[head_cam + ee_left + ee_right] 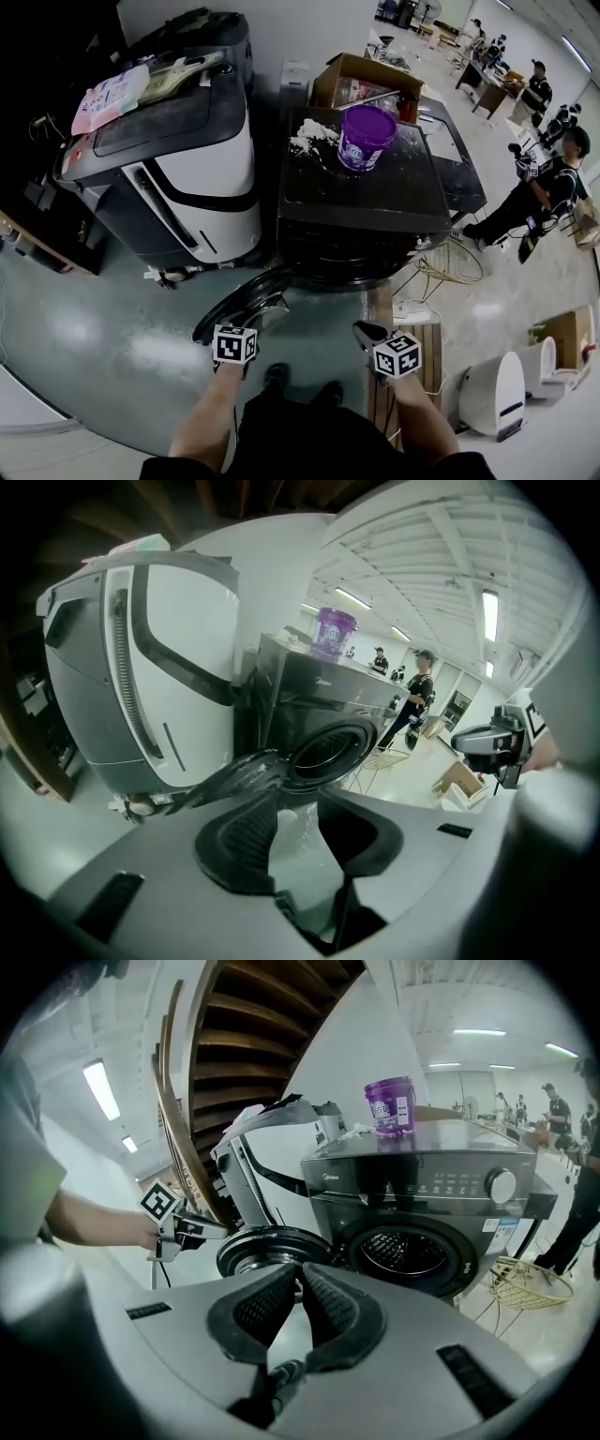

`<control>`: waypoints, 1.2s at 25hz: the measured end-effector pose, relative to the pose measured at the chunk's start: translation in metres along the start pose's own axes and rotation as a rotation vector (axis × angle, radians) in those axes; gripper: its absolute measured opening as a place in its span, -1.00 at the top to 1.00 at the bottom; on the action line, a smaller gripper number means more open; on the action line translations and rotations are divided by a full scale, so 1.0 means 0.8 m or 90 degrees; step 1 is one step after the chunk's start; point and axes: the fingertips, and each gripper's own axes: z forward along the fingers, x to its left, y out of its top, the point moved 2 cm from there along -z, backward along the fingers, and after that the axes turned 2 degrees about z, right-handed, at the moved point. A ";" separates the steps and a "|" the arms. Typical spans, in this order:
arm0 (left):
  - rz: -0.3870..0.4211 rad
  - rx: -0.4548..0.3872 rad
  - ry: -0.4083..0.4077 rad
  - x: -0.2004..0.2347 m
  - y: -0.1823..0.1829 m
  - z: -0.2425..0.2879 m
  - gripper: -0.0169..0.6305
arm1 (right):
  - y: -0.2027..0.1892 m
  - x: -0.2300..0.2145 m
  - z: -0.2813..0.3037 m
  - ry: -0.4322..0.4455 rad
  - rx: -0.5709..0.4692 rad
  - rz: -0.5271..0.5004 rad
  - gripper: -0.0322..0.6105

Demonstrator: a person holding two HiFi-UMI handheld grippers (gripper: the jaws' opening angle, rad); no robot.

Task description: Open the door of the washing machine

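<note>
The black front-loading washing machine (366,202) stands in the middle, its round door (239,302) swung out to the left and the drum opening (405,1252) bare. My left gripper (246,323) hovers just in front of the door's edge; in the left gripper view the left gripper (298,810) is open, with only floor showing in the gap and the door (230,778) beyond it. My right gripper (364,330) is held before the machine's front. In the right gripper view the right gripper (300,1267) is shut, tips touching, holding nothing, with the door (272,1249) ahead.
A purple tub (364,136) and white crumpled material sit on the machine's top. A white and grey washer (178,169) stands to the left, a cardboard box (361,84) behind. A wire basket (450,267) lies on the floor at right, near seated people (544,187).
</note>
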 end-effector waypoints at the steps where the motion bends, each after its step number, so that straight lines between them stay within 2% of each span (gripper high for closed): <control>1: -0.001 -0.003 -0.001 -0.017 -0.001 0.000 0.49 | -0.005 -0.005 -0.009 0.000 0.004 -0.019 0.77; 6: 0.007 -0.020 -0.012 -0.103 -0.002 -0.005 0.49 | -0.023 -0.022 -0.052 0.020 -0.001 -0.088 0.78; 12: 0.024 -0.047 -0.009 -0.186 0.004 -0.017 0.50 | -0.045 -0.052 -0.102 0.038 -0.029 -0.083 0.80; 17: 0.026 -0.065 -0.010 -0.235 0.002 -0.032 0.51 | -0.064 -0.075 -0.139 0.047 -0.059 -0.056 0.82; 24: 0.011 -0.099 0.002 -0.260 0.002 -0.063 0.53 | -0.079 -0.085 -0.169 0.048 -0.088 -0.025 0.85; 30: 0.045 -0.127 0.004 -0.252 0.027 -0.086 0.54 | -0.060 -0.067 -0.177 0.041 -0.126 -0.020 0.85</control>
